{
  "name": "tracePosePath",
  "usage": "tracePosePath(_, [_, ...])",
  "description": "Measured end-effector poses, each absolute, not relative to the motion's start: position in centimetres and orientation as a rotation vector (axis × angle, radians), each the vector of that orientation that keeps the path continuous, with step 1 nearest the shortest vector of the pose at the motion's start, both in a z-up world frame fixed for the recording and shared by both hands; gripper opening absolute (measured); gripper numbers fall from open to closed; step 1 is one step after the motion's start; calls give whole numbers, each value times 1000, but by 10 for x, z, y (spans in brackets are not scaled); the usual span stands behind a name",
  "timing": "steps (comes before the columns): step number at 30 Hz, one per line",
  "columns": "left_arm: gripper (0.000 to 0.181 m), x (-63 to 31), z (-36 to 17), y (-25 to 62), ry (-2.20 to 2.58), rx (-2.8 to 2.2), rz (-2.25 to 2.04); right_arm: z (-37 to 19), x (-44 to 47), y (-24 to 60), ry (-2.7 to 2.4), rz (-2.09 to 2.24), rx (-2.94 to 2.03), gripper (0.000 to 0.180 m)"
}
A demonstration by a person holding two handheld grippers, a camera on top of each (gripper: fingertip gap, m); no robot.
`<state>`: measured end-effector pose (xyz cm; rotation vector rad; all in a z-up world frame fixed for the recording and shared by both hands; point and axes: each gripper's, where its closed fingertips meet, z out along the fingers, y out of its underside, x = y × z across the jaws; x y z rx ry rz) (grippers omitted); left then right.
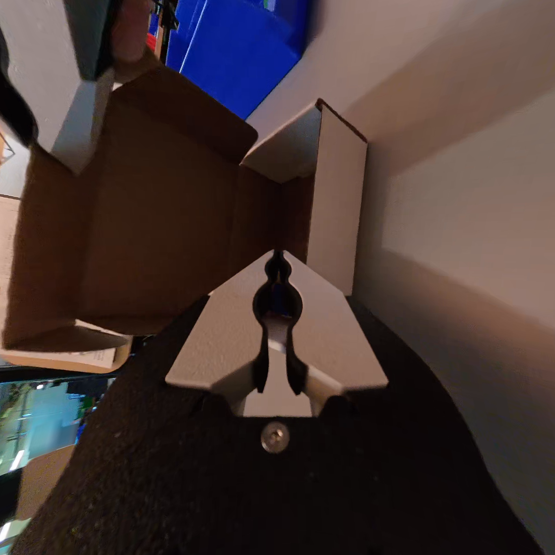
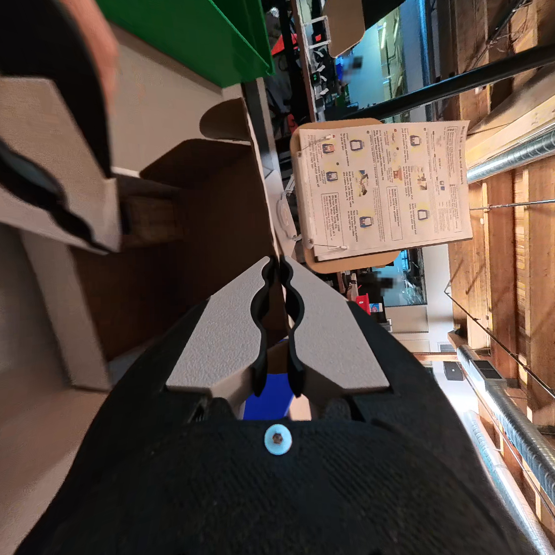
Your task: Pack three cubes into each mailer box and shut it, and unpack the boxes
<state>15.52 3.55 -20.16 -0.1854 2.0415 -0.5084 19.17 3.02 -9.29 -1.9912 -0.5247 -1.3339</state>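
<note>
Fingers of left gripper [image 1: 278,255] pinched on wall edge of mailer box [image 1: 156,228]; right gripper [image 2: 277,261] likewise pinched on opposite cardboard edge. Box held between both, tipped sideways above white table [image 1: 450,210]. Cavity open leftward from left fingertips. Brown inside, white outside, flaps splayed; wooden cube [image 2: 150,216] lodged within.

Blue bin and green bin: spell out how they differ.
The blue bin is deep blue, while the green bin is bright green. The blue bin shows a stepped, ridged side, while the green bin shows a smooth slanted wall ending in a rim. Shared: both look like plastic, both are cut off by the frame, and both sit just beyond the open box. What they hold is hidden.
</note>
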Motion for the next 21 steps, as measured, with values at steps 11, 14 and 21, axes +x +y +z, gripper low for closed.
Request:
tracePosePath(11, [0,157,-199,32,1954,-248,-576,-151,319,90,-395,-1067,-2309,11])
tracePosePath(14, [0,158,-199,32,1945,-268,-600,-186,333,98,-319,-871,-2434,18])
tracePosePath(21, [0,168,-198,32,1902,-303,-594,-169,335,116,-255,-762,-2329,29])
